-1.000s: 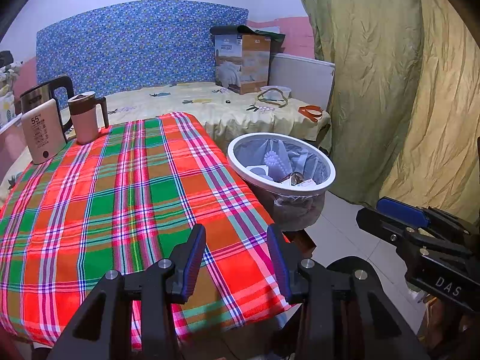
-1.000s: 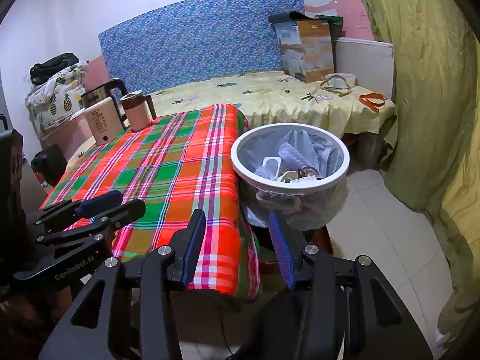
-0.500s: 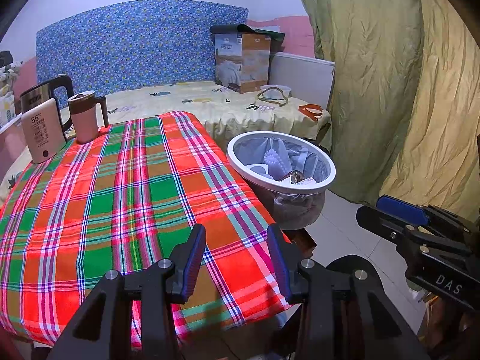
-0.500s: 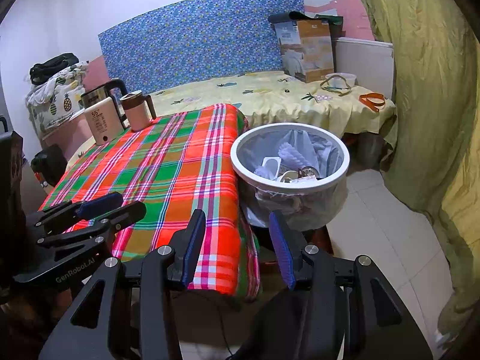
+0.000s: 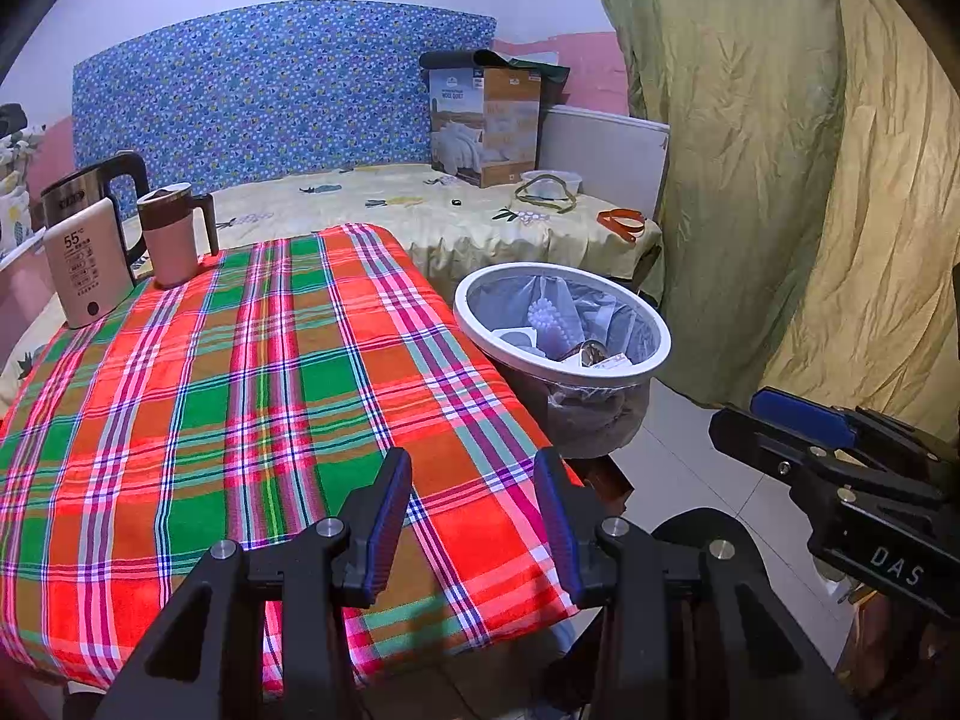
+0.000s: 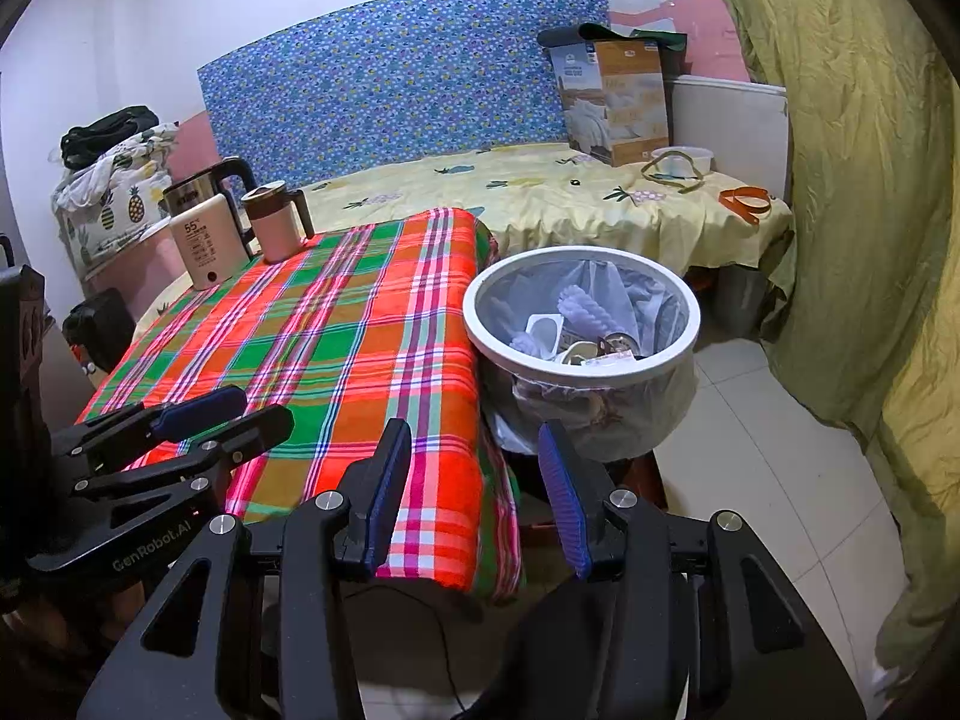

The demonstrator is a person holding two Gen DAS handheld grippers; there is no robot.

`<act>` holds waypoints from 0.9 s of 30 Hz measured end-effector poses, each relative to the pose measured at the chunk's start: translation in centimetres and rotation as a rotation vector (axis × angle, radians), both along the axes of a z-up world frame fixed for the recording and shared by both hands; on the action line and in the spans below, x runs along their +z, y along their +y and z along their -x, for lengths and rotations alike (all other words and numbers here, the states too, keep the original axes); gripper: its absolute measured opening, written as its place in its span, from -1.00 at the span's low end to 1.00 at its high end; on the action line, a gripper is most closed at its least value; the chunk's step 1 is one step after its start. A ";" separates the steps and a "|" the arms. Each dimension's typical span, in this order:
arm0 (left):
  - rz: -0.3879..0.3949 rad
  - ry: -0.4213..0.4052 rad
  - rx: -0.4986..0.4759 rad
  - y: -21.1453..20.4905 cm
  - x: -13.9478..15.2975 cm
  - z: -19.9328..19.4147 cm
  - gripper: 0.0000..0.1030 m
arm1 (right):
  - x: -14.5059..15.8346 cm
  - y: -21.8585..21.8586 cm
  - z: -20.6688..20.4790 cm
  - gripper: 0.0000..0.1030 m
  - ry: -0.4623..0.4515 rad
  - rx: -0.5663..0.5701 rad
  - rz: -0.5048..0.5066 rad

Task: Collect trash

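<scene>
A white-rimmed trash bin (image 5: 474, 291) with a clear liner stands at the right edge of the table; it also shows in the right wrist view (image 6: 690, 306). It holds several pieces of trash (image 6: 576, 324). My left gripper (image 5: 473, 516) is open and empty over the near edge of the plaid tablecloth (image 5: 240, 372). My right gripper (image 6: 474, 492) is open and empty, at the table's near right corner, just in front of the bin. Each gripper shows in the other's view: the right one (image 5: 786, 420), the left one (image 6: 210, 414).
A kettle (image 5: 90, 192), a thermostat base (image 5: 90, 264) and a pink mug (image 5: 174, 228) stand at the table's far left. Behind is a bed (image 6: 540, 192) with a box (image 6: 618, 96), a bowl, straps. A green curtain (image 6: 852, 180) hangs right, above a tiled floor (image 6: 750, 450).
</scene>
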State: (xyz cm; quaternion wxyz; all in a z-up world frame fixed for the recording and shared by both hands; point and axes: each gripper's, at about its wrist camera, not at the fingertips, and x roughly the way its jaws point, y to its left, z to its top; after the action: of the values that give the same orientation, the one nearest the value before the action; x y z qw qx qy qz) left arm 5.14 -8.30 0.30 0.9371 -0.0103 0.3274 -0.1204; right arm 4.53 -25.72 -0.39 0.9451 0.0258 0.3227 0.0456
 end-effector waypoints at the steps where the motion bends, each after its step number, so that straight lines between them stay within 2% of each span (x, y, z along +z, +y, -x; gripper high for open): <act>1: -0.001 0.000 0.000 0.0 0.0 0.0 -0.18 | 0.0 0.0 0.0 -0.10 0.000 0.001 -0.001; 27: -0.003 0.002 -0.001 0.2 -0.5 0.4 -0.18 | -0.1 0.1 0.0 -0.10 0.002 0.001 -0.001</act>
State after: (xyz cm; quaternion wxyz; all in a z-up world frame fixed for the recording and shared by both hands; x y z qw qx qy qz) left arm 4.72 -8.08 -0.19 0.9367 -0.0087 0.3285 -0.1206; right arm 4.48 -25.60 -0.45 0.9447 0.0263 0.3236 0.0460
